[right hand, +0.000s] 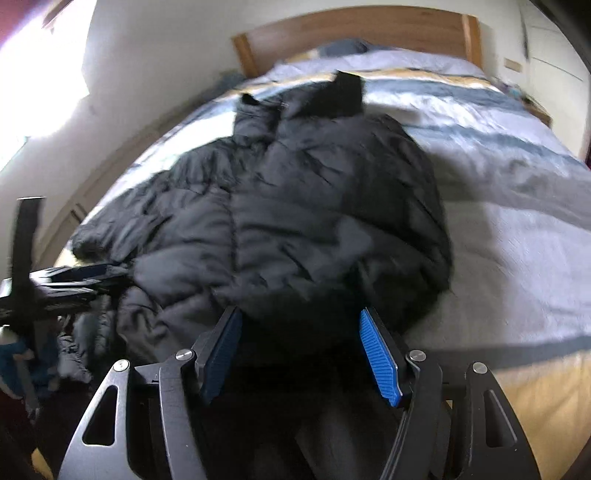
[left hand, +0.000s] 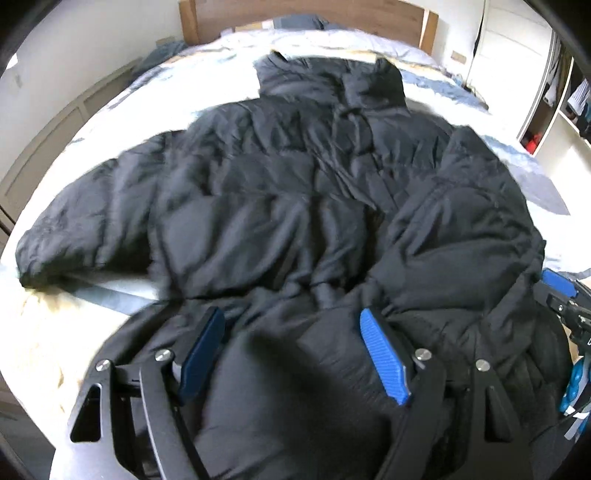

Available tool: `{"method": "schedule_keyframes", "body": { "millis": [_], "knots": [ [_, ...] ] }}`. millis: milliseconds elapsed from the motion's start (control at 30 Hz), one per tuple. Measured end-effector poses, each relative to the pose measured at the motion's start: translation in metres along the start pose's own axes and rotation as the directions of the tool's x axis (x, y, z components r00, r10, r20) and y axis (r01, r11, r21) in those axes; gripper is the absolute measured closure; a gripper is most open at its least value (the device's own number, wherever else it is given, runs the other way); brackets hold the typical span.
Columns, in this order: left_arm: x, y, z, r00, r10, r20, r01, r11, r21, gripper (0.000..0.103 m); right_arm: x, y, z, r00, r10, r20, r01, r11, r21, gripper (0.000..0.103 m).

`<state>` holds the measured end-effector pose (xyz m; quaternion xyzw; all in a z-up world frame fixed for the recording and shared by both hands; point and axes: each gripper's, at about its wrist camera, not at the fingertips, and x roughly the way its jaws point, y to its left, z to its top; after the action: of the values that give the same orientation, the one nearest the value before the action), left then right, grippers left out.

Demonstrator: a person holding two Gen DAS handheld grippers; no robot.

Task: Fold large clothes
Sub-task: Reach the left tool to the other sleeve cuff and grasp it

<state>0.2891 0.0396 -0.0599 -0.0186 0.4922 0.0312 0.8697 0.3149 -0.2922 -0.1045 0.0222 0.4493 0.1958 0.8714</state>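
Black puffer jacket (left hand: 280, 192) spread on the bed (right hand: 517, 236), collar toward the wooden headboard (right hand: 354, 26).

Left tool (left hand: 291, 354) is at the jacket's hem, jaws wide with bunched fabric between them; whether the pads press it I cannot tell. Right tool (right hand: 301, 350) stands half open at the hem's other end, padding between its blue pads, grip likewise unclear.
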Motion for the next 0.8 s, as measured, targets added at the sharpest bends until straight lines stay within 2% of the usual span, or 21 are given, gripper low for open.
{"method": "schedule_keyframes", "body": {
  "millis": [267, 433, 567, 667, 800],
  "knots": [
    [-0.061, 0.064, -0.003, 0.997, -0.026, 0.079, 0.034, 0.994, -0.1, 0.027, -0.065, 0.022, -0.008, 0.996, -0.026, 0.082, 0.025, 1.0, 0.019, 0.038],
    [-0.088, 0.127, -0.009, 0.991, -0.072, 0.117, 0.096, 0.972, -0.215, 0.027, -0.107, 0.039, -0.017, 0.99, -0.035, 0.14, 0.032, 0.999, 0.028, 0.038],
    [-0.097, 0.189, -0.015, 0.984, -0.097, 0.149, 0.141, 0.936, -0.324, 0.027, -0.132, 0.048, -0.025, 0.984, -0.051, 0.173, 0.044, 0.998, 0.043, 0.038],
    [-0.098, 0.229, -0.02, 0.985, -0.07, 0.16, 0.128, 0.914, -0.385, 0.027, -0.142, 0.049, -0.031, 0.98, -0.071, 0.186, 0.06, 0.996, 0.066, 0.037],
    [-0.08, 0.291, -0.028, 0.983, -0.097, 0.154, 0.162, 0.85, -0.5, 0.028, -0.151, 0.044, -0.036, 0.976, -0.102, 0.191, 0.081, 0.99, 0.116, 0.037]
  ]
}}
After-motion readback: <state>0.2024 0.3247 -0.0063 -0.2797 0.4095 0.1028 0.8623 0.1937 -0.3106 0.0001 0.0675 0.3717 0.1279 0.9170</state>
